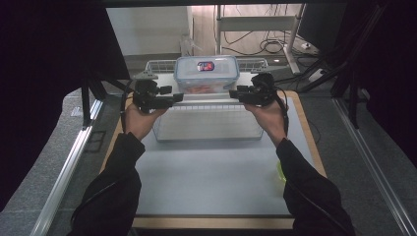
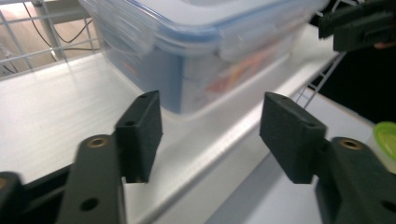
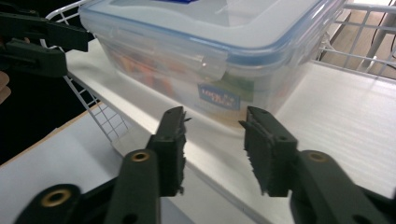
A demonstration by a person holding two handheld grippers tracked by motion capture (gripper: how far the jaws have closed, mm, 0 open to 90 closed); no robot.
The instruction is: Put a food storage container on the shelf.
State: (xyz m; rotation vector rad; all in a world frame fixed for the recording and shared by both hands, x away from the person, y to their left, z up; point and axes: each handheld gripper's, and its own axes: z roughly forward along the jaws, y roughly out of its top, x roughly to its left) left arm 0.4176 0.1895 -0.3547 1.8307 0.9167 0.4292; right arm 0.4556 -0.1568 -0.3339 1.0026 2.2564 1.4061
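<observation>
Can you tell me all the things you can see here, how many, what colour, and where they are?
Clear plastic box with blue-rimmed snap lid: one, see-through, on the white shelf, between the grippers.
White shelf: one, white, far side of table.
White wire rack: one, around the shelf.
Round green thing: one, green, table's right edge.
Grey table mat: one, pale grey, table middle.
Left gripper: one, black, open, left of box.
Right gripper: one, black, open, right of box.

Black long sleeves on both arms. Matte black two-jaw left gripper (image 1: 178,98) and right gripper (image 1: 232,93), brass-ringed screw holes, flat pads, right ones possibly ribbed; black cables trailing.
</observation>
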